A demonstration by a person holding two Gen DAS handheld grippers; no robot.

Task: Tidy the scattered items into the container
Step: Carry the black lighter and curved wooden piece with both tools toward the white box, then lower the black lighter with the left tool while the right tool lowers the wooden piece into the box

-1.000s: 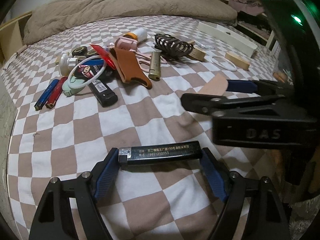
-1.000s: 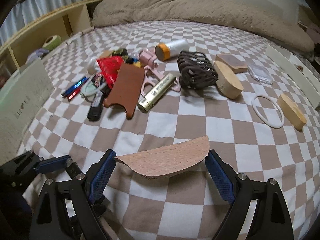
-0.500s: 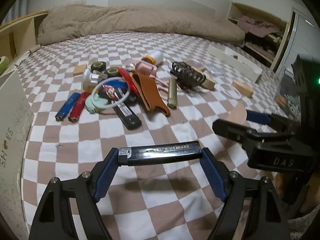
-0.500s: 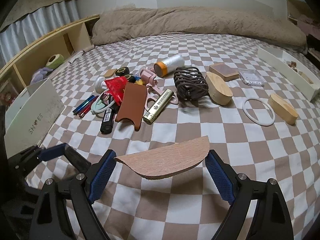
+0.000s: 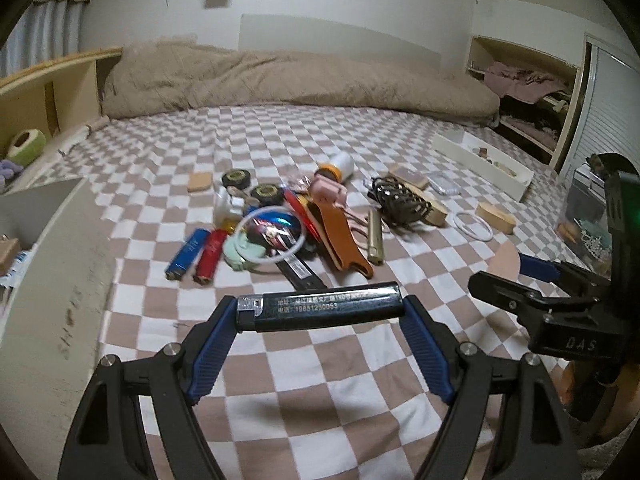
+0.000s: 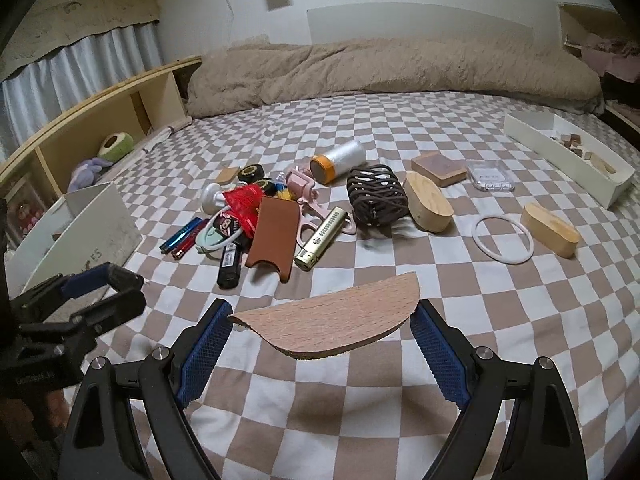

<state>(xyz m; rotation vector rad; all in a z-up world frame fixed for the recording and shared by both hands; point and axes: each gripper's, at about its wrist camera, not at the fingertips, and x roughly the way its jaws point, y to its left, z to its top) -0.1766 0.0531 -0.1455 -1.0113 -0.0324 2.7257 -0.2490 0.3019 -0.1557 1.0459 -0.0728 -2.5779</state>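
The left tongs (image 5: 320, 312) held a black lighter (image 5: 320, 306) crosswise, gripped only at its two ends by the blue pads, above the checkered bed (image 5: 280, 372). The right tongs (image 6: 322, 330) held a thin half-round wooden piece (image 6: 332, 322) in the same way, by its two tips, with the flat face tilted. Both grips looked risky to me: the contact was small at each end, so a quick turn or a knock could have let the lighter rotate or the wooden piece slip out and fall back on the bed.

The two tongs were near each other, each showing in the other's view, so they could have collided on the way to one container.

The white box (image 6: 86, 232) stood at the left edge of the bed, just beside the left tongs; I judged it the likely container. Its near wall was tall, and a low approach could have struck it.

The pile of scattered items (image 6: 272, 216) lay farther out, not yet tidied, with a white ring (image 6: 503, 240) and wooden blocks (image 6: 550, 230) apart on the right.
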